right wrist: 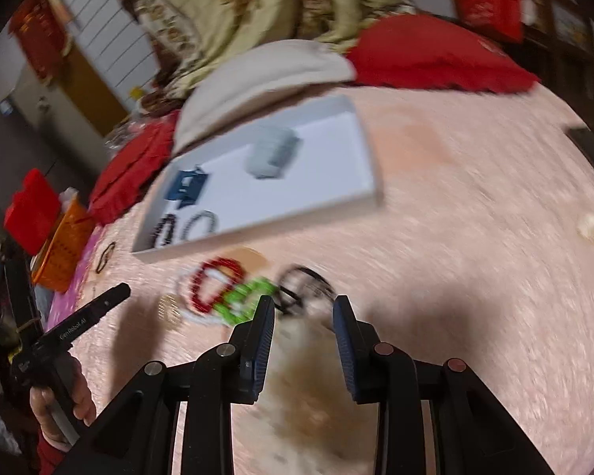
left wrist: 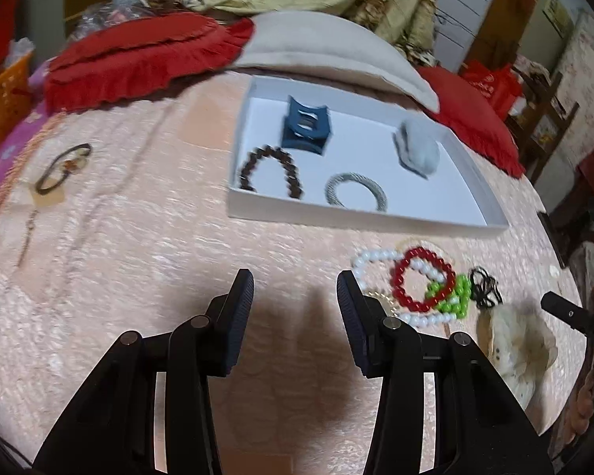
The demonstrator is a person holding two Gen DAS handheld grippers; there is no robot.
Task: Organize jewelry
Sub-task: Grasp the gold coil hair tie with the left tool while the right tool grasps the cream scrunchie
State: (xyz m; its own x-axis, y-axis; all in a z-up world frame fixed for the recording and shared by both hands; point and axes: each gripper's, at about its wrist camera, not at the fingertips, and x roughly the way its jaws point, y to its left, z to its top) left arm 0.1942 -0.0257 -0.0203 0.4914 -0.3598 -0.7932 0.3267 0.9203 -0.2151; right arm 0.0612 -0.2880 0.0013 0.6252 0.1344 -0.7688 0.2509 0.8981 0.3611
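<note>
My left gripper (left wrist: 295, 289) hangs part-open and empty over bare bedspread (left wrist: 138, 237). My right gripper (right wrist: 304, 312) is part-open astride the cream scrunchie (right wrist: 297, 340), pads not visibly pressing. Loose bracelets (left wrist: 419, 289) lie just before the tray (left wrist: 491, 202), which collects sorted pieces.

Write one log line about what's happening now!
tray: four pieces inside | red bracelet: outside | left gripper: open, empty | right gripper: open over cream scrunchie

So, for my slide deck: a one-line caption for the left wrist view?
Open left gripper above pink bedspread, white tray ahead, loose bead bracelets alongside.
</note>
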